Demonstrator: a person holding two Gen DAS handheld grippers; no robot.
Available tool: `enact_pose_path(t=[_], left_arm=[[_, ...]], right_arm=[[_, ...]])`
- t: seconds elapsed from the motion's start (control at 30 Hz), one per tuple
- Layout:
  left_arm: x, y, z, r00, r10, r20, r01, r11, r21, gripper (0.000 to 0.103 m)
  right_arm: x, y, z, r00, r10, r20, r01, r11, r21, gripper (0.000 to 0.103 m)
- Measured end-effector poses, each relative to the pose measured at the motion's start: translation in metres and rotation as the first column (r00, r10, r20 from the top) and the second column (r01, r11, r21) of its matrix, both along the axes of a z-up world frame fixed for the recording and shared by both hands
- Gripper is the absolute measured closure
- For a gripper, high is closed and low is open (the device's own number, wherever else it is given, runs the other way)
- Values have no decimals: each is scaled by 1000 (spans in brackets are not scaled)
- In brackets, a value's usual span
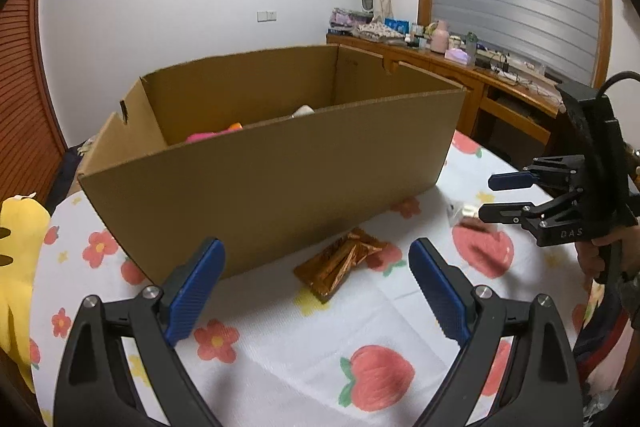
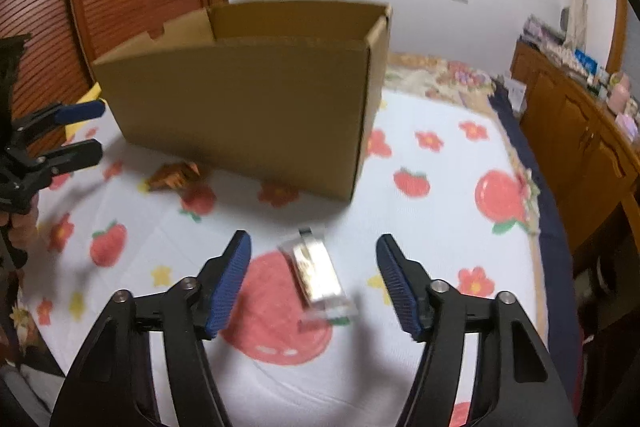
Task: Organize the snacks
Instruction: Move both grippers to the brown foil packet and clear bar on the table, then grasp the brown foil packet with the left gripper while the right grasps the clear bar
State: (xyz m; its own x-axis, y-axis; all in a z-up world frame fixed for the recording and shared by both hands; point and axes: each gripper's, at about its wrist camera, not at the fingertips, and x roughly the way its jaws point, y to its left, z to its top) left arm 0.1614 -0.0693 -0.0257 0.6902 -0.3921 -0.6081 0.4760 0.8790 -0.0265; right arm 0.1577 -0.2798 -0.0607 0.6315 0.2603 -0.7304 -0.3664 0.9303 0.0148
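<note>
Left wrist view: the left gripper (image 1: 316, 281) is held with its fingers wide apart and nothing between them, aimed at a brown foil snack packet (image 1: 341, 263) lying on the fruit-print cloth (image 1: 280, 347) just beside the near wall of the cardboard box (image 1: 272, 183). Whether the cloth covers a bed or a worktop cannot be told. Inside the box, a pink item (image 1: 204, 137), an orange one and a pale one are seen above the rim, so part of the sorting is judged done.

In the right wrist view, the right gripper (image 2: 314, 281) is likewise spread open and empty. A silver-wrapped snack bar (image 2: 318, 277) lies on the cloth between its fingers, apart from both pads as far as can be seen. The brown packet (image 2: 174, 177) and the box (image 2: 256, 107) are seen beyond it.

At least two snacks are judged left outside the box: the foil packet and the silver bar. Neither is gripped.

Hidden or unclear: most of the box's contents are screened by its near wall. The silver bar is blurred, and its label cannot be read. A yellow soft object (image 1: 18, 267) is cut off at the left edge of the left wrist view.
</note>
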Motion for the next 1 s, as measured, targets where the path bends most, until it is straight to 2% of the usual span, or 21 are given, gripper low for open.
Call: enact_pose_path(t=[0.2, 0.37, 0.43, 0.5, 0.67, 0.73, 0.8, 0.9, 1.0], left_arm=[[2, -5, -9, 1000, -7, -24, 8, 1000, 24, 9], [4, -9, -15, 999, -17, -37, 19, 998, 55, 9], [6, -13, -18, 999, -23, -42, 26, 997, 75, 9], [9, -14, -21, 998, -31, -51, 35, 996, 82, 11], [16, -21, -25, 996, -55, -63, 62, 992, 111, 18], [18, -24, -26, 996, -65, -68, 72, 990, 117, 24], [21, -27, -27, 994, -74, -75, 83, 989, 124, 34], [23, -31, -29, 994, -82, -76, 92, 987, 135, 42], [24, -36, -30, 993, -93, -68, 103, 981, 162, 44]], right_arm=[[6, -1, -17, 998, 14, -58, -15, 1000, -14, 54], [9, 0, -23, 996, 20, -83, -22, 999, -24, 60], [10, 1, -25, 996, 19, -86, -22, 999, -35, 67], [10, 2, -26, 995, 24, -92, -28, 999, -43, 83], [5, 2, -27, 995, 30, -91, -33, 999, -32, 83], [-1, 1, -26, 996, 33, -86, -35, 999, -18, 83], [-7, -1, -24, 997, 29, -74, -29, 1000, -3, 83], [-16, -3, -21, 998, 27, -62, -25, 999, 26, 83], [-25, -3, -20, 998, 31, -58, -28, 999, 46, 83]])
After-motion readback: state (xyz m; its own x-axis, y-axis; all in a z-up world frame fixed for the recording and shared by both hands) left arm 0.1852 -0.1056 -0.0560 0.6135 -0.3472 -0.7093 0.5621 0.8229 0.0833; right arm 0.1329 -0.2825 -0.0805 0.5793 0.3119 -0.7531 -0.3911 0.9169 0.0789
